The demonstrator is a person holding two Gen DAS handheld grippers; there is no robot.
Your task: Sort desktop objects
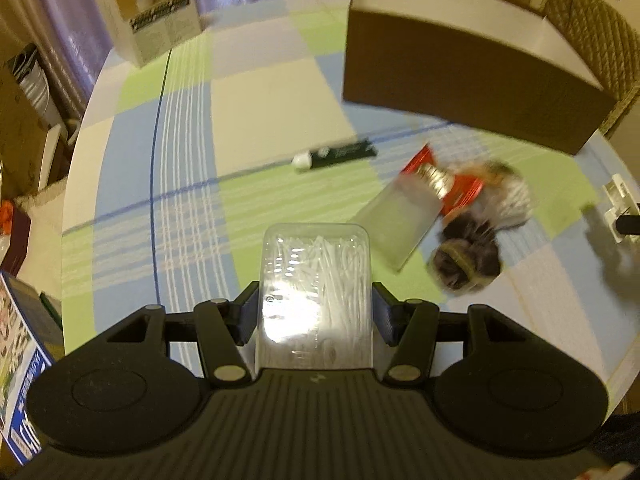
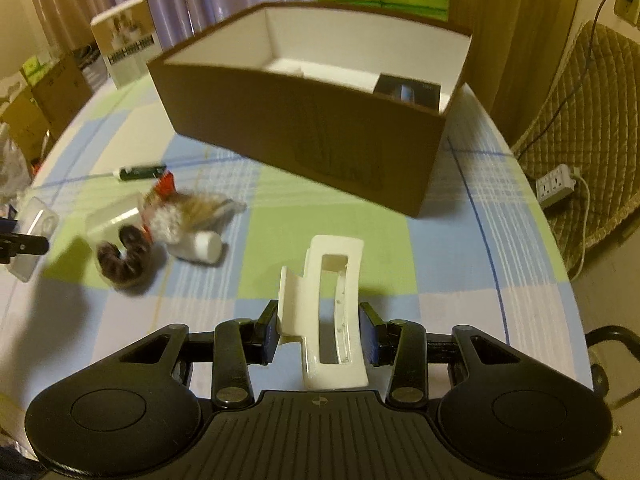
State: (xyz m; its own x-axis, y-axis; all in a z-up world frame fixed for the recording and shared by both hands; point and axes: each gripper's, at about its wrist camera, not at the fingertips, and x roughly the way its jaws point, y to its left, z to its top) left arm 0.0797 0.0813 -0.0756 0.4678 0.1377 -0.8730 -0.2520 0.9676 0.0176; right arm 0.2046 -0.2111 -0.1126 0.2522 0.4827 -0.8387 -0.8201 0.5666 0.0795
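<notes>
On the far left of the checked tablecloth (image 2: 304,216) stands a printed carton (image 2: 126,40), upright near the table's far edge. Nearer, the left gripper (image 1: 316,312) is pinched on a clear plastic box of white sticks (image 1: 316,280), its blue pads pressed against the box's two sides (the sticks look like cotton swabs, though blur makes that uncertain). Beyond it lies a dark green tube (image 1: 340,152) with a white cap. To its right sits a blurred heap: a frosted bottle with a gold neck (image 1: 400,216), a red packet (image 1: 460,188) under it, a dark scrunchie (image 2: 124,256) and a furry tan-and-white thing (image 2: 184,208), all touching or overlapping. Right of the heap, the right gripper (image 2: 320,328) is clamped on a white hair claw clip (image 2: 328,300), held above the cloth. Farther off stands the open brown box (image 2: 312,136), white inside, with a dark item (image 2: 408,88) in its right corner.
</notes>
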